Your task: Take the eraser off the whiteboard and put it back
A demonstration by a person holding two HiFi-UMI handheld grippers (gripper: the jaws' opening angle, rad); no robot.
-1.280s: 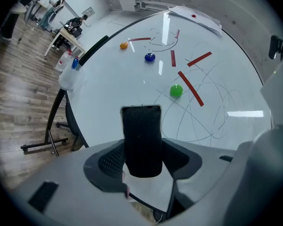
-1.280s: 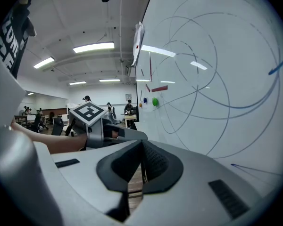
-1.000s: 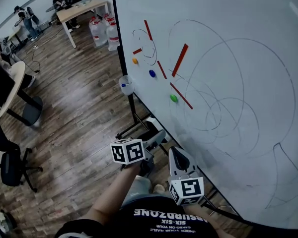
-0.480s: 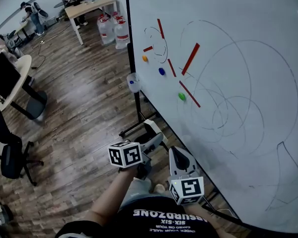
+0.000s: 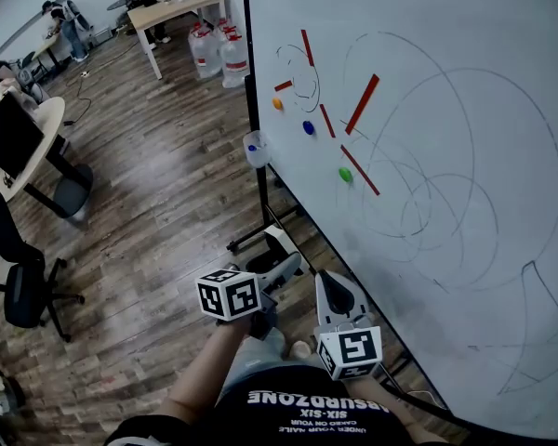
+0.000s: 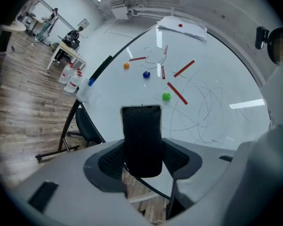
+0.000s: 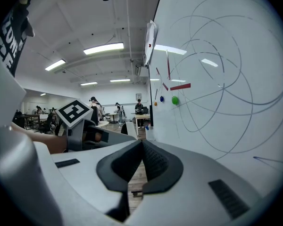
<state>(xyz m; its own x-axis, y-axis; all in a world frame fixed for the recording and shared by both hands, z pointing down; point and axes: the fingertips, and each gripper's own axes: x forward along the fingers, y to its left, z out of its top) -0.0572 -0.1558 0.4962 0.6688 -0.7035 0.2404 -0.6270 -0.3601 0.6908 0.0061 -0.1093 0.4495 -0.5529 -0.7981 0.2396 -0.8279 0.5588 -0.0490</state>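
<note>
The whiteboard (image 5: 446, 110) stands at the right, covered in thin drawn curves, with red strips (image 5: 364, 103) and orange (image 5: 277, 103), blue (image 5: 308, 127) and green (image 5: 345, 174) magnets on it. In the left gripper view a black felt eraser (image 6: 141, 140) stands upright between the jaws of my left gripper (image 6: 142, 147), which is shut on it, a little short of the board. In the head view my left gripper (image 5: 288, 266) and right gripper (image 5: 333, 288) sit low, side by side near the board's lower edge. My right gripper (image 7: 141, 147) is shut with nothing in it.
A clear cup with a blue marker (image 5: 256, 149) hangs at the board's left edge, above the stand's foot (image 5: 260, 242) on the wood floor. Office chairs (image 5: 19, 291), a round table (image 5: 23, 142), water bottles (image 5: 219, 54) and a desk with seated people (image 5: 172, 6) lie to the left.
The head view has swung, so the board and magnets sit further right in frame. The left gripper has dropped slightly down and left; the right gripper has hardly moved.
</note>
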